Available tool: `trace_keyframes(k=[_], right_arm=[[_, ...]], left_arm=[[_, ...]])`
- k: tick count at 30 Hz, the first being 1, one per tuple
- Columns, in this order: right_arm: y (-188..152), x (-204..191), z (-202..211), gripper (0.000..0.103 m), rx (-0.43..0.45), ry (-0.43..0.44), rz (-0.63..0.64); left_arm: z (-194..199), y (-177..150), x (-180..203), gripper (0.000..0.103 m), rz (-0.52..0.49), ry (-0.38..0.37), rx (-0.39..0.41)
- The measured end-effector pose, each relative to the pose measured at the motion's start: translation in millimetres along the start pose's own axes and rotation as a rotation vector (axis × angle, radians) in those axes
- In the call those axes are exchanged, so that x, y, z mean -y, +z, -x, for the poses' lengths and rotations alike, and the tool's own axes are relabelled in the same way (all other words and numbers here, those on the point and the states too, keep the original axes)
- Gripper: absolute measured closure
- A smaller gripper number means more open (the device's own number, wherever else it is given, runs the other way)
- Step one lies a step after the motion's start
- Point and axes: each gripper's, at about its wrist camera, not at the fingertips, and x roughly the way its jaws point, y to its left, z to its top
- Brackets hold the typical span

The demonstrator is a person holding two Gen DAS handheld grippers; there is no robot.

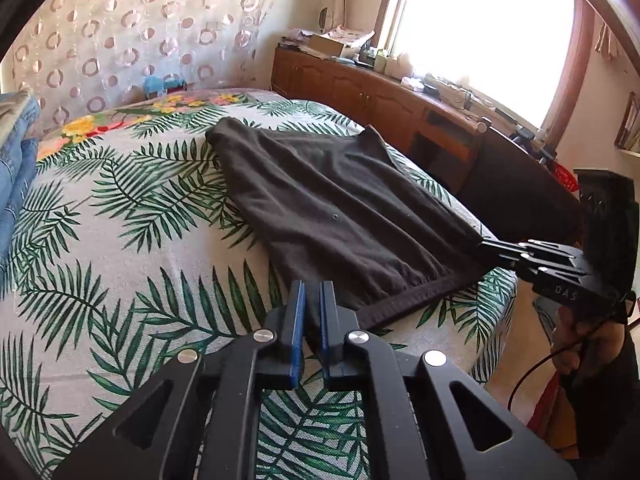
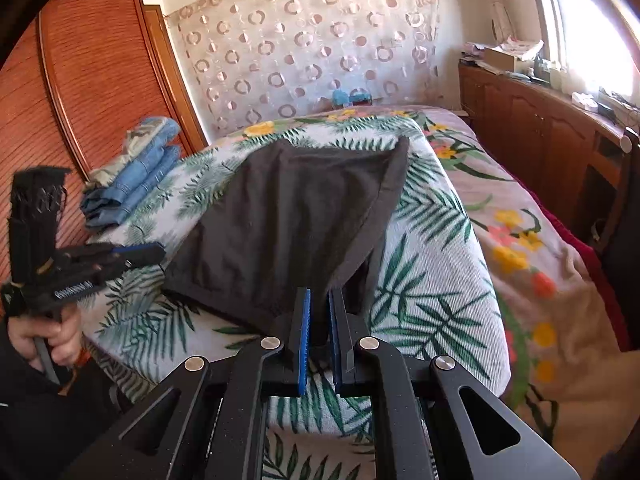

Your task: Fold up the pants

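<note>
Dark pants (image 1: pixel 332 216) lie spread on a bed (image 1: pixel 120 248) covered with a palm-leaf sheet, the waistband edge toward the near end of the mattress and the cloth narrowing toward the far side.

Left gripper (image 1: pixel 312 292): jaws drawn nearly together on the near left corner of the waistband, dark cloth pinched between the blue pads. In the right wrist view the same tool (image 2: pixel 158 252) reaches in from the left at the cloth's near left corner, a hand (image 2: pixel 52 338) wrapped round its grip.

Right gripper (image 2: pixel 319 298): jaws nearly closed on the near right corner, which is lifted off the sheet, so that the hemmed edge slopes up and away to the far corner. In the left wrist view this tool (image 1: pixel 486 246) meets the cloth at its right corner; the pinch itself is probably there but is small and edge-on in that view.

The two tools thus hold opposite ends of the near edge, the pants stretched between them.

Folded jeans (image 2: pixel 132 176) lie stacked at the left side of the bed, well apart from the pants. A wooden cabinet (image 1: pixel 380 96) runs under the window.
</note>
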Motion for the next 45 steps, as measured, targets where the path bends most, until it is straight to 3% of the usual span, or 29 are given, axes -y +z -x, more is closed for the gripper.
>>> trace_keyframes(k=[3,14,16,21,24,29,34,45], right_arm=[[-1,4,-4,0.094,-0.012,-0.004,-0.015],[-1,4,-5,0.094,-0.003,0.001,-0.029],[-2,5,-5,0.094,-0.003,0.001,-0.030],[-3,5,-5,0.094,-0.003,-0.002,-0.031],[-3,3,-5,0.094,-0.004,-0.011,-0.021],[-2,0,-4,0.090,0.001,-0.029,-0.013],[-2,-1,-7,0.073,-0.006,-0.074,-0.006],[1,-8,-16,0.066,-0.021,-0.093,0.028]], left_arm=[[-7,-1,0,0.058,0.001,0.015,-0.013],[-24,-7,5,0.058,0.004,-0.001,-0.051],[-23,-8,6,0.060,0.002,-0.004,-0.050],[-22,-8,13,0.086,-0.027,-0.032,-0.041],[-17,-6,13,0.093,-0.029,-0.015,-0.024],[-12,-7,7,0.093,-0.009,-0.013,-0.018],[-16,-10,5,0.093,-0.007,-0.009,-0.027],[-15,-10,4,0.093,-0.003,-0.008,-0.031]])
